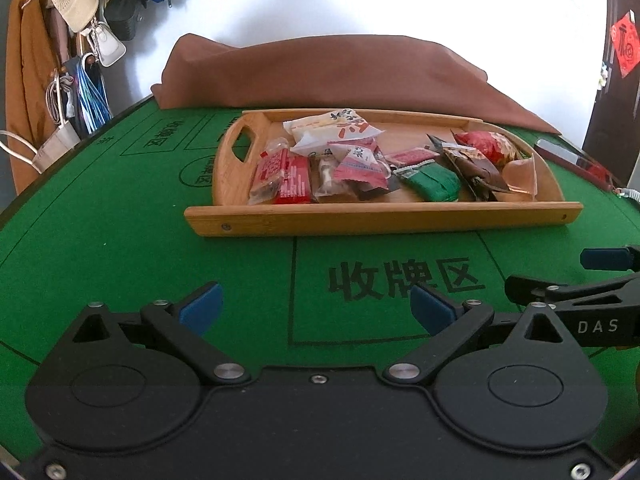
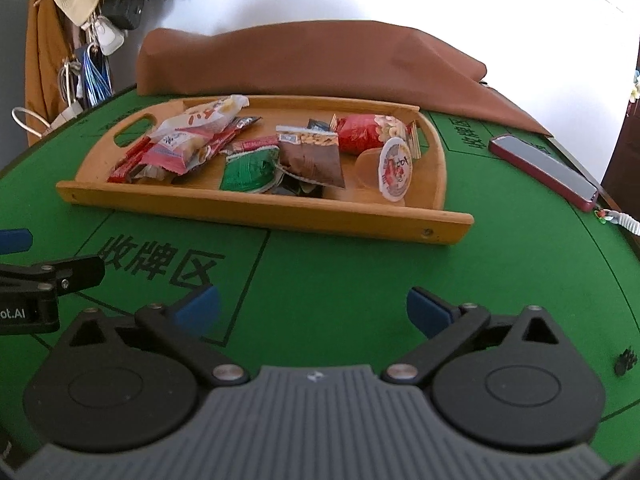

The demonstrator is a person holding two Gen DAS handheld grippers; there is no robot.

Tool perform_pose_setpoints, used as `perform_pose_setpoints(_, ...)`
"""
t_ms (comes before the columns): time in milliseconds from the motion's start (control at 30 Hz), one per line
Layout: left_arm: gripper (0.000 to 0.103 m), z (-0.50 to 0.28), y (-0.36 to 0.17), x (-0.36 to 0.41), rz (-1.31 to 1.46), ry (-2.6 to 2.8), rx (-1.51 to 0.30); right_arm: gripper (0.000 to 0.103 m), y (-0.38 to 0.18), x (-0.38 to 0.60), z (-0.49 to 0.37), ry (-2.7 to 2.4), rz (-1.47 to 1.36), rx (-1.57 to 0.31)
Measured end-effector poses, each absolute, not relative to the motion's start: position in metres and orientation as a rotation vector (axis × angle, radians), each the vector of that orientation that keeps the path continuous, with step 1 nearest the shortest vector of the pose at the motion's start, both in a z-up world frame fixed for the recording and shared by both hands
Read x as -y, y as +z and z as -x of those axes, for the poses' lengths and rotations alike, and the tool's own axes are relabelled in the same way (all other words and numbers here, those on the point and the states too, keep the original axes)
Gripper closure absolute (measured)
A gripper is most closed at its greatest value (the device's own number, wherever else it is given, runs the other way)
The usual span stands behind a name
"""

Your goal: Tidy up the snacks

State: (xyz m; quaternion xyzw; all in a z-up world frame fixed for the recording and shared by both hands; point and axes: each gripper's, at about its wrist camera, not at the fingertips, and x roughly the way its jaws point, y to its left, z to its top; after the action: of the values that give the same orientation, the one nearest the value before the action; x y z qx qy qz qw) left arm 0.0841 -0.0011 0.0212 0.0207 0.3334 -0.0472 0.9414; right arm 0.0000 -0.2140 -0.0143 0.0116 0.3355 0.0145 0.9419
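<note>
The left gripper (image 1: 316,306) is hovering low over the green table (image 1: 120,248), its blue-padded jaws standing wide apart with nothing between them but printed felt. Beside it, the right gripper (image 2: 314,308) is hanging at much the same height, its jaws likewise spread wide and holding nothing; each gripper is showing at the edge of the other's view. Just beyond both, a wooden tray (image 1: 380,220) is lying flat on the table, its long side facing the grippers and a cut-out handle at each end. The snacks are all sitting inside it in a loose heap: red packets (image 1: 288,178) are lying at the left end, a white bag (image 1: 332,130) is leaning over them toward the back, a green packet (image 2: 246,168) is resting near the middle by the front wall, a brown packet (image 2: 316,158) is lying just right of it and touching it, a red bag (image 2: 360,132) is sitting behind that, and a jelly cup (image 2: 394,170) is tipped on its side at the right end, its printed lid facing forward. To the right of the tray, well apart from it, a red phone (image 2: 548,170) is lying face up. Behind the tray a brown cloth (image 1: 340,76) is bunching along the far edge, and bags (image 1: 116,12) are hanging by the wall at far left.
</note>
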Motion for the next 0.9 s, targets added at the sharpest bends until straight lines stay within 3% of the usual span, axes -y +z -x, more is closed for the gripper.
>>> perform_pose_setpoints(900, 0.000, -0.092, 0.006, -0.003, -0.025, -0.028, -0.739, 0.000, -0.018, 0.211, -0.007, 0.033, -0.005, -0.723)
